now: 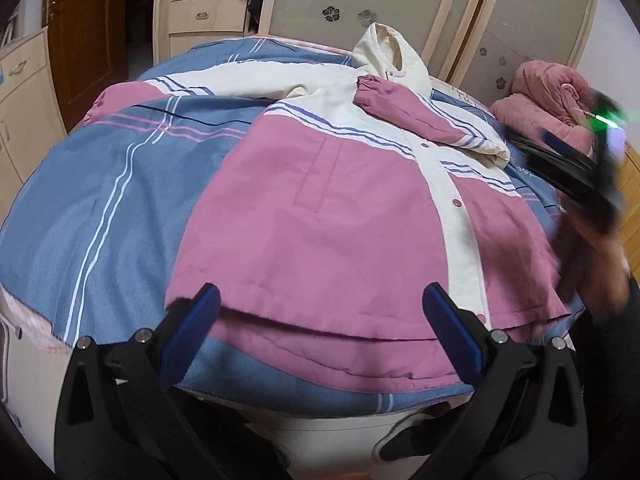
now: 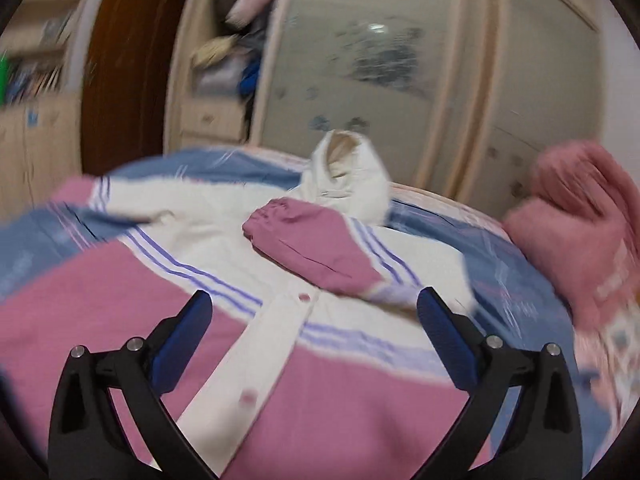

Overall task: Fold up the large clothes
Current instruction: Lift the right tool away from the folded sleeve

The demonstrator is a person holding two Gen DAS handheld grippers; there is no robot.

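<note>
1. Lying spread front-up on the bed (image 1: 100, 200): pink and cream jacket (image 1: 320, 220), 1 sleeve (image 1: 404, 112) folded across the chest, the other stretching out to the left, hood (image 1: 390, 54) toward the wardrobe (image 1: 400, 0).
2. Blurring heavily throughout the right wrist view; pink bundle (image 2: 580, 232) cut off at the edge, its white marks unreadable.
3. Showing faint script on the bedsheet by the jacket's right side, too small to read.
4. Gaping wide, holding nothing: left claw (image 1: 320, 316) at the jacket hem.
5. Gaping wide, empty: right claw (image 2: 314, 320) over the button placket; streaking dark at the left view's right edge.
</note>
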